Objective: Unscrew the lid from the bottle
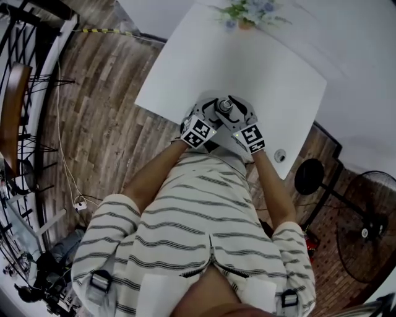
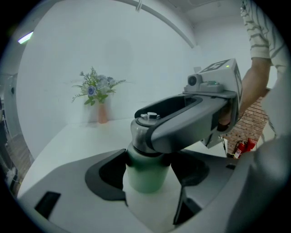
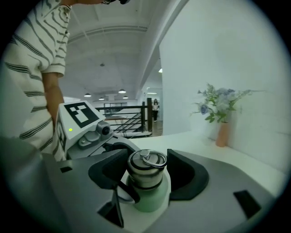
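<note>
A pale green bottle with a steel lid stands on the white table near its front edge, just ahead of the person's body. My left gripper is shut on the green body, a dark pad pressing each side. From the right, my right gripper reaches across at lid height, and its pads hug the lid. A ring handle lies on the lid top, and a dark loop hangs beside the neck. In the head view both grippers meet around the lid.
A small vase of blue flowers stands at the table's far edge. A small round white thing lies near the front right corner. A floor fan stands at the right, with a chair and railing at the left.
</note>
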`<move>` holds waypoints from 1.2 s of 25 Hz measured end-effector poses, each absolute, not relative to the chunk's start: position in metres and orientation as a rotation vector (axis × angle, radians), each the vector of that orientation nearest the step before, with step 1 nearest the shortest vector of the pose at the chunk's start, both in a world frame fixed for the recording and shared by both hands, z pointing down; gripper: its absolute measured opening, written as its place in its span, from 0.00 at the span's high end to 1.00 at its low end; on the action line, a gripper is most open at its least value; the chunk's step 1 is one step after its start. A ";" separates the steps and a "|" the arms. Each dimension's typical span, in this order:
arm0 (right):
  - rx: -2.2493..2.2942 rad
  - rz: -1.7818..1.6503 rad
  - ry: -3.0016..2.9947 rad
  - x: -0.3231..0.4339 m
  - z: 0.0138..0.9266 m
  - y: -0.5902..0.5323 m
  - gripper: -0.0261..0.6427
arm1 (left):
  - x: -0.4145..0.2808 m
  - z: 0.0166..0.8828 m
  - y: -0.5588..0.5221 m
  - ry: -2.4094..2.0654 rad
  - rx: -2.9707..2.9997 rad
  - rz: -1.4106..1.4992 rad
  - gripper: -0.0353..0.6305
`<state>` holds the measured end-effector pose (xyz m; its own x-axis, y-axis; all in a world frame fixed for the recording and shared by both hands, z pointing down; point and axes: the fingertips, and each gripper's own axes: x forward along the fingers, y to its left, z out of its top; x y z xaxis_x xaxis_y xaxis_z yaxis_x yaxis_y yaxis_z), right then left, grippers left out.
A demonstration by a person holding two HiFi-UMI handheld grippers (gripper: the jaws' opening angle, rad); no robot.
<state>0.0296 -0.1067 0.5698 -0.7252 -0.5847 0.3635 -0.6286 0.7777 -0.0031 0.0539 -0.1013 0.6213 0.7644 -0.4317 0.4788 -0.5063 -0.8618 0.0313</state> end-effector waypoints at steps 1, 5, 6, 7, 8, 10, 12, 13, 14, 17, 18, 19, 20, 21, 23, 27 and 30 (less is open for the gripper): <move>0.849 0.159 -2.643 0.029 0.570 -0.105 0.55 | 0.054 0.621 -0.101 -0.746 2.802 0.701 0.49; 0.572 0.113 -2.680 0.021 0.572 -0.101 0.55 | 0.049 0.622 -0.101 -0.745 2.808 0.706 0.49; 0.514 0.102 -2.677 0.020 0.572 -0.100 0.55 | 0.049 0.622 -0.101 -0.743 2.811 0.705 0.49; 0.460 0.089 -2.670 0.020 0.573 -0.099 0.54 | 0.049 0.623 -0.101 -0.741 2.812 0.706 0.49; 0.408 0.076 -2.662 0.019 0.573 -0.098 0.54 | 0.049 0.623 -0.101 -0.739 2.812 0.708 0.49; 0.312 0.053 -2.640 0.018 0.575 -0.098 0.54 | 0.049 0.624 -0.102 -0.737 2.811 0.714 0.49; 0.241 0.030 -2.608 0.019 0.576 -0.097 0.54 | 0.051 0.625 -0.102 -0.736 2.810 0.716 0.49; 0.221 0.017 -2.590 0.020 0.577 -0.096 0.54 | 0.051 0.625 -0.102 -0.735 2.808 0.716 0.49; 0.211 0.008 -2.578 0.020 0.577 -0.095 0.53 | 0.051 0.624 -0.101 -0.735 2.807 0.716 0.49; 0.220 0.008 -2.573 0.018 0.577 -0.096 0.54 | 0.050 0.625 -0.101 -0.739 2.811 0.714 0.49; 0.230 0.012 -2.572 0.018 0.577 -0.097 0.54 | 0.050 0.625 -0.102 -0.739 2.814 0.711 0.49; 0.243 0.018 -2.569 0.019 0.578 -0.098 0.53 | 0.050 0.625 -0.103 -0.739 2.816 0.710 0.49; 0.258 0.028 -2.565 0.019 0.578 -0.098 0.53 | 0.050 0.624 -0.103 -0.740 2.816 0.711 0.49; 0.274 0.046 -2.565 0.019 0.578 -0.098 0.49 | 0.050 0.624 -0.103 -0.740 2.817 0.712 0.49; 0.329 0.098 -2.588 0.018 0.575 -0.096 0.43 | 0.051 0.624 -0.102 -0.738 2.820 0.711 0.49; 0.636 0.178 -2.655 0.020 0.566 -0.101 0.43 | 0.050 0.623 -0.102 -0.743 2.819 0.706 0.49; 0.935 0.220 -2.622 0.026 0.565 -0.103 0.46 | 0.051 0.624 -0.102 -0.743 2.816 0.708 0.49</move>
<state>0.0257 -0.1031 0.5655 -0.7221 -0.5827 0.3728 -0.6368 0.7705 -0.0290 0.0506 -0.1021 0.6245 0.7667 -0.4293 0.4773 -0.4975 -0.8673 0.0190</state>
